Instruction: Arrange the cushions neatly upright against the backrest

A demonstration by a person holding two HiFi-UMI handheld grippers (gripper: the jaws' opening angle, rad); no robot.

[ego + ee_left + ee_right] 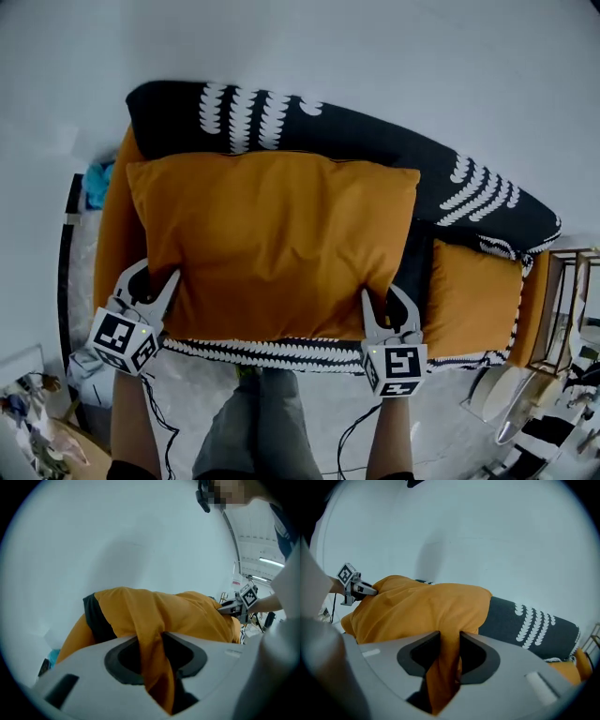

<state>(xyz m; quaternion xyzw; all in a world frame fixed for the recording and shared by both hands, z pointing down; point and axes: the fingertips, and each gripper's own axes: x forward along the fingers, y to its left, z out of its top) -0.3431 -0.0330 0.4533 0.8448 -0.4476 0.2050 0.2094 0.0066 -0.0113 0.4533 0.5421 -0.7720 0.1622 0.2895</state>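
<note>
Head view: the orange cushion (272,244) fills the frame's centre, hiding most of the sofa (473,295) and the black patterned cushion's (375,141) lower edge. The left gripper (157,274) and the right gripper (385,298) each pinch a lower corner, jaws clamped narrowly on the fabric.

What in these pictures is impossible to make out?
- Black patterned fabric: cushion or throw, unclear; in the head view the orange cushion covers its lower part.
- Whatever lies beneath the orange cushion: head view, fully covered.
- Pinched cushion corners: both gripper views, hidden inside the left gripper and right gripper.
- Rack: head view, cut off by the right edge.
- Clutter: head view, too small.
</note>
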